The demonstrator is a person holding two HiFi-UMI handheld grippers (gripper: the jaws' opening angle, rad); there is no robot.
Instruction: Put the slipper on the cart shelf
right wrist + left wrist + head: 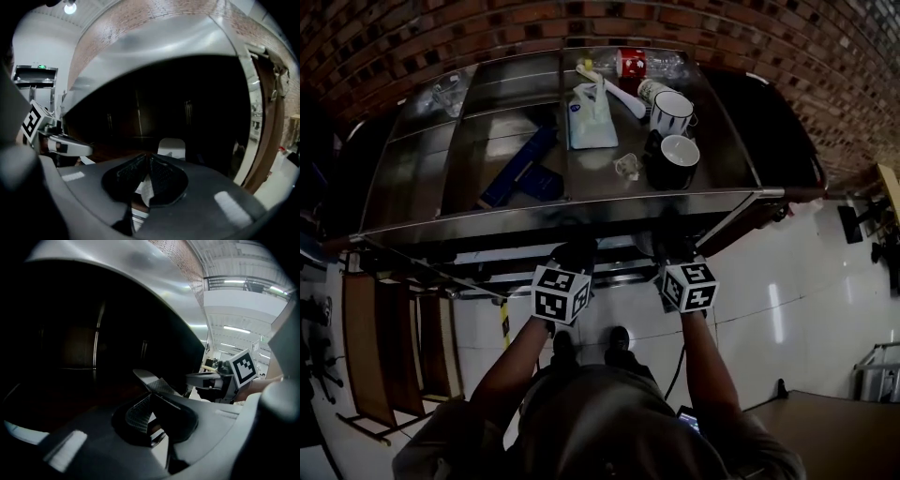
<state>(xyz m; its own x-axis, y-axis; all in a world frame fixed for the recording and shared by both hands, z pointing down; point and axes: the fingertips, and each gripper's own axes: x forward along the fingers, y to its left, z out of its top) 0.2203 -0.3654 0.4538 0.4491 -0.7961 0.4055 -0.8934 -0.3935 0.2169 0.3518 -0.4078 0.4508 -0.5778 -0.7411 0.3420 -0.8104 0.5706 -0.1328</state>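
Under the cart top point(534, 217), left to right: left gripper point(149, 394), jaws drawn together, the pale ridged sole of the slipper point(146, 377) at its very tips, whether nipped or merely just beyond them not discernible; right gripper point(149, 157), jaws closed with nothing seen between them, a pale squarish shape point(171, 148) just ahead and slightly right of its tips, too dim to name. Risk, as judged: a slipper caught only by its edge may twist free and drop short of the shelf, and either gripper raised carelessly may strike the top's underside.
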